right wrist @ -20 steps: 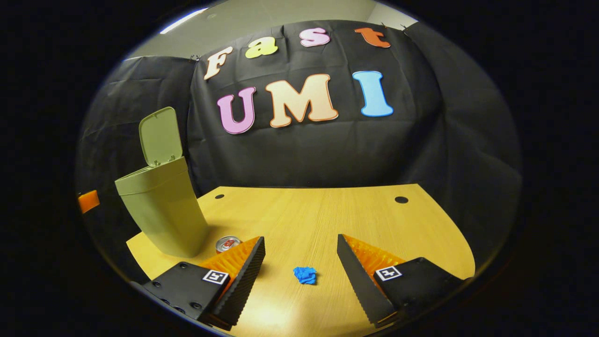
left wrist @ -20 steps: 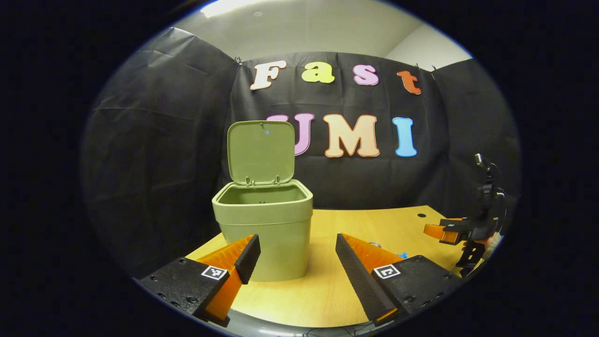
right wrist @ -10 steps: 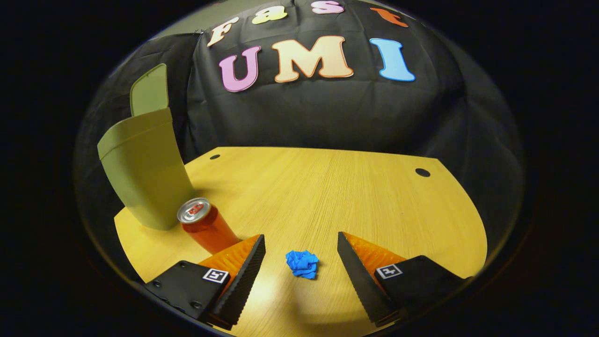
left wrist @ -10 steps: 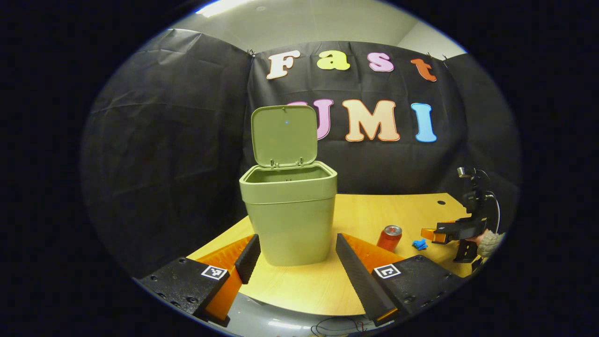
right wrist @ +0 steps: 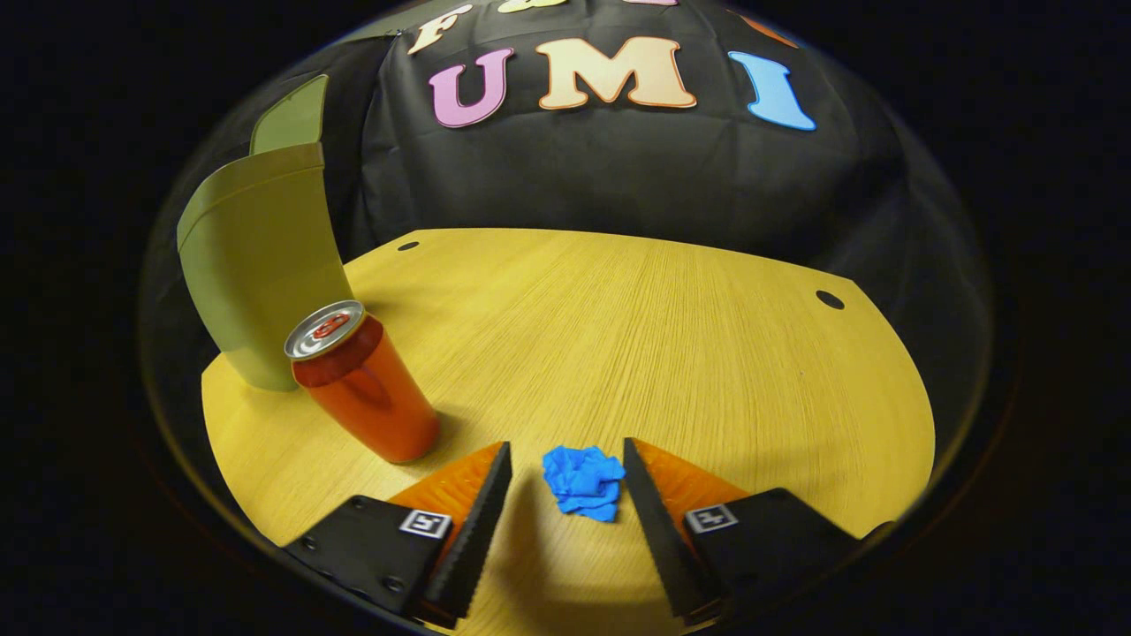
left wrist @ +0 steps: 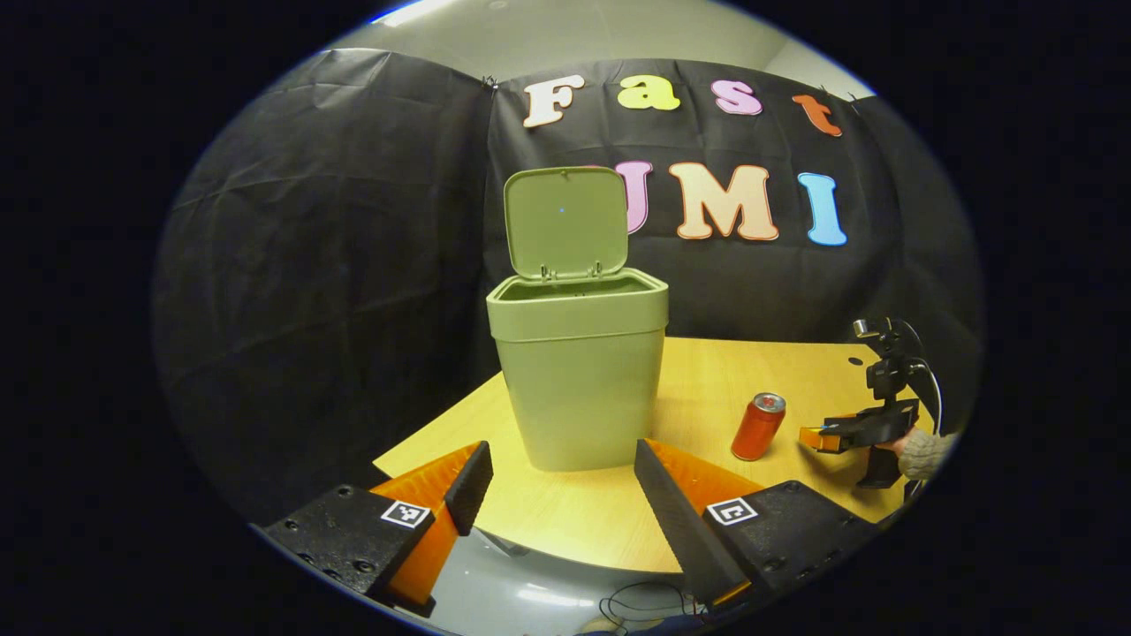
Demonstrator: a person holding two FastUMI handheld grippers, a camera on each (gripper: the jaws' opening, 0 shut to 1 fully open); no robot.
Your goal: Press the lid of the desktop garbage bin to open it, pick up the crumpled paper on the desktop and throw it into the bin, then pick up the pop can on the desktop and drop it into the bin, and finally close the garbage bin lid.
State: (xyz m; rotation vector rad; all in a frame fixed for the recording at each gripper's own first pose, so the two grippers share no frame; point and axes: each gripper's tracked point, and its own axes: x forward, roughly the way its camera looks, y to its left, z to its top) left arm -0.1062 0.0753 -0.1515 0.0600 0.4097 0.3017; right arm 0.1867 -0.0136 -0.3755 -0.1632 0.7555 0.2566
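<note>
The green bin (left wrist: 574, 380) stands on the wooden table (left wrist: 707, 380) with its lid (left wrist: 565, 221) raised upright. My left gripper (left wrist: 561, 468) is open with nothing between its fingers, hanging in front of the bin off the table's near edge. A red pop can (left wrist: 758, 427) stands upright right of the bin. In the right gripper view the blue crumpled paper (right wrist: 581, 480) lies on the table between the fingers of my right gripper (right wrist: 565, 450). That gripper is open but narrowed; its right finger is at the paper, with a gap on the left. The can (right wrist: 362, 389) and bin (right wrist: 256, 274) stand to its left.
In the left gripper view the right gripper (left wrist: 817, 437) shows low over the table right of the can, with a sleeve (left wrist: 923, 452) behind it. The table (right wrist: 663, 336) has two cable holes (right wrist: 829, 299) near its back edge. Black cloth walls surround it.
My right gripper has dropped down to the paper and its fingers have narrowed around it. My left gripper has drawn back and lower, away from the bin.
</note>
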